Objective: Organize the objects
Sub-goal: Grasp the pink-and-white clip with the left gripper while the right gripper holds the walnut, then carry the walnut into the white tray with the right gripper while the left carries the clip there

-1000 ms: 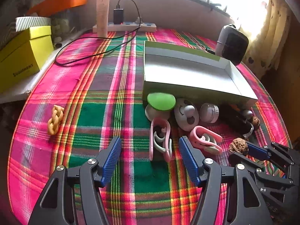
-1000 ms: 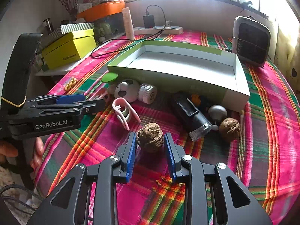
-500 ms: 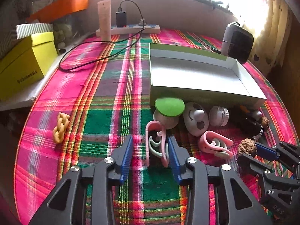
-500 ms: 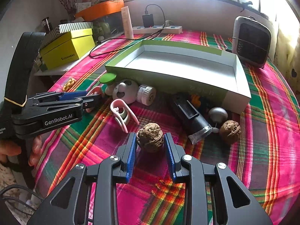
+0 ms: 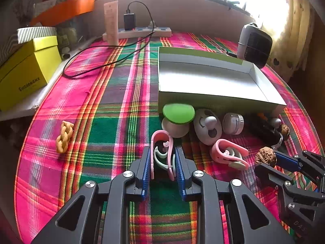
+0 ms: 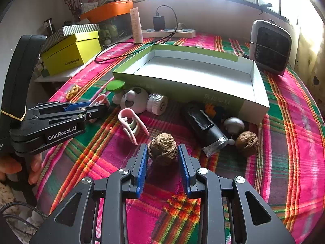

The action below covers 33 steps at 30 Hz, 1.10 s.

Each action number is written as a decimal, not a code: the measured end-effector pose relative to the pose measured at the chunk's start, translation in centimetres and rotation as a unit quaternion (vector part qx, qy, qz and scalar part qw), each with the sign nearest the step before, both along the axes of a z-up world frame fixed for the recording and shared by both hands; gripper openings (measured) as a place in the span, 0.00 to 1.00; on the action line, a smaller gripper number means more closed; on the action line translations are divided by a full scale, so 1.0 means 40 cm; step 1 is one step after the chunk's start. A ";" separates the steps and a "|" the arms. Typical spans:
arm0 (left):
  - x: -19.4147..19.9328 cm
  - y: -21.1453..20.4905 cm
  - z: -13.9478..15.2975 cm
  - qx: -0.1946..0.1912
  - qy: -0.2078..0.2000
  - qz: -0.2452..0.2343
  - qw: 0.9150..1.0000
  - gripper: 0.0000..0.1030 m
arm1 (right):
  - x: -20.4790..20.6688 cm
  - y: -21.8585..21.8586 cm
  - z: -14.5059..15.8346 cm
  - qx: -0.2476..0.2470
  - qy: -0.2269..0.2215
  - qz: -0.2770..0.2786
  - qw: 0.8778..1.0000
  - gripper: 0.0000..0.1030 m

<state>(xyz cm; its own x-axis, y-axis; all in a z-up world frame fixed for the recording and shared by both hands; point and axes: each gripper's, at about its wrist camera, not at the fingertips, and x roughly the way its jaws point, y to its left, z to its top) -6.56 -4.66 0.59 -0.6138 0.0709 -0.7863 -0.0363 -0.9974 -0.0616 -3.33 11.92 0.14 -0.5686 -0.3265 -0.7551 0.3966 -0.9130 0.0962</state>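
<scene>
My left gripper (image 5: 162,163) is shut on a pink clip (image 5: 162,152) lying on the plaid tablecloth. My right gripper (image 6: 162,157) is shut on a brown walnut (image 6: 162,151); it also shows in the left wrist view (image 5: 265,158). An open white and green box (image 6: 195,75) sits behind. Against its front wall lie a green-capped mushroom toy (image 5: 177,114), a white panda toy (image 5: 207,127), a small white jar (image 5: 233,121), a second pink clip (image 5: 229,154), a black tube (image 6: 205,128), a grey mushroom (image 6: 233,124) and a second walnut (image 6: 246,143).
A yellow braided toy (image 5: 64,136) lies at the left. A yellow box (image 5: 24,71) stands off the table's left edge. A power strip (image 5: 142,33) with a black cable and a small heater (image 6: 270,46) stand at the back.
My left gripper moved forward over the pink clip and closed on it. My right gripper stayed shut on the walnut, almost still.
</scene>
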 end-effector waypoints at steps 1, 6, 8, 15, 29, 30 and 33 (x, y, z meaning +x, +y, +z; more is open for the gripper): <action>0.001 0.002 0.000 -0.001 0.000 -0.001 1.000 0.21 | 0.001 0.000 0.000 0.001 0.001 0.000 1.000 0.30; 0.011 0.010 0.003 0.001 0.002 -0.004 1.000 0.21 | 0.004 0.001 0.002 0.004 0.004 -0.002 1.000 0.30; 0.015 0.013 0.006 0.002 0.004 -0.006 1.000 0.21 | 0.005 0.000 0.005 0.006 0.006 -0.002 1.000 0.30; 0.024 0.026 0.022 0.004 0.012 -0.016 1.000 0.21 | 0.010 0.000 0.011 0.007 0.011 -0.005 1.000 0.30; 0.033 0.049 0.059 0.011 0.030 -0.032 0.999 0.21 | 0.009 0.005 0.046 -0.002 0.022 -0.008 1.000 0.30; 0.030 0.051 0.063 0.013 0.031 -0.033 0.999 0.21 | 0.007 0.006 0.050 -0.003 0.024 -0.009 1.000 0.30; 0.024 0.054 0.076 0.018 0.036 -0.036 0.999 0.21 | -0.001 0.009 0.062 -0.011 0.026 -0.010 1.000 0.30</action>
<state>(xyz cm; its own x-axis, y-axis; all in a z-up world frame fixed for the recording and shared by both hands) -5.59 -2.51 3.62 -0.6609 0.1439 -0.7366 -0.1136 -0.9893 -0.0913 -3.36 12.29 2.61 -0.6134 -0.3305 -0.7173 0.3831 -0.9187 0.0957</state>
